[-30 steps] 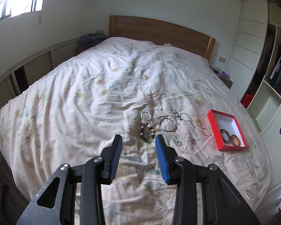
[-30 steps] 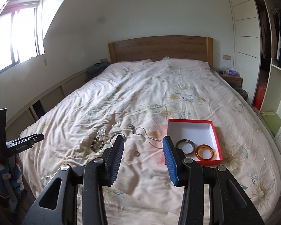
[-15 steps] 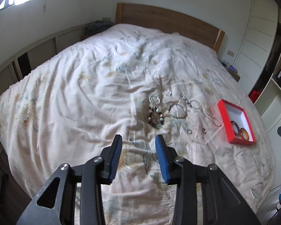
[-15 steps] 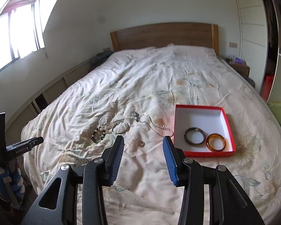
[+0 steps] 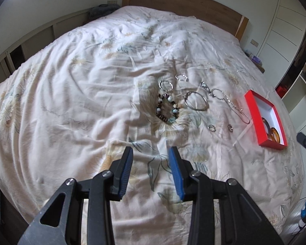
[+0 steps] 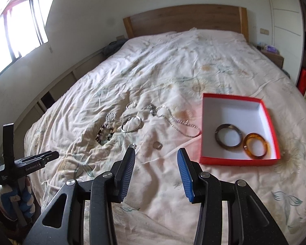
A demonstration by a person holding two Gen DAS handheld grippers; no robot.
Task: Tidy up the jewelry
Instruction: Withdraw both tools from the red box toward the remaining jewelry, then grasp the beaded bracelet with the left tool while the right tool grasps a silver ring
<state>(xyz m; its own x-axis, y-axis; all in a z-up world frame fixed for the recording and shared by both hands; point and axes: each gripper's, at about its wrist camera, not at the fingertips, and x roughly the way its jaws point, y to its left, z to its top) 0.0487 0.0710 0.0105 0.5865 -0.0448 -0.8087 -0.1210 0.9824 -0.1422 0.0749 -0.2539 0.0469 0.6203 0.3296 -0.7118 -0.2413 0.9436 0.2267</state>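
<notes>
Jewelry lies on the floral bedspread: a beaded bracelet (image 5: 166,110), a silver bangle (image 5: 195,103), a chain necklace (image 5: 226,100), small hoops (image 5: 165,85) and two rings (image 5: 211,128). A red box (image 5: 255,104) holds a dark bangle (image 6: 228,138) and an amber bangle (image 6: 256,146). My left gripper (image 5: 151,153) is open and empty, short of the beaded bracelet. My right gripper (image 6: 156,155) is open and empty, just short of a ring (image 6: 157,145), with the red box (image 6: 234,160) to its right and the beaded bracelet (image 6: 104,135) to its left.
The wooden headboard (image 6: 183,18) is at the far end. Low cabinets (image 5: 40,34) run along the left wall. A wardrobe (image 5: 287,30) and nightstand (image 6: 272,55) stand on the right. The left gripper's body (image 6: 26,161) shows beyond the bed's left edge.
Both grippers have moved forward and lower toward the jewelry; the pieces and red box appear larger and nearer. Both stay open. Nothing on the bed has moved.
</notes>
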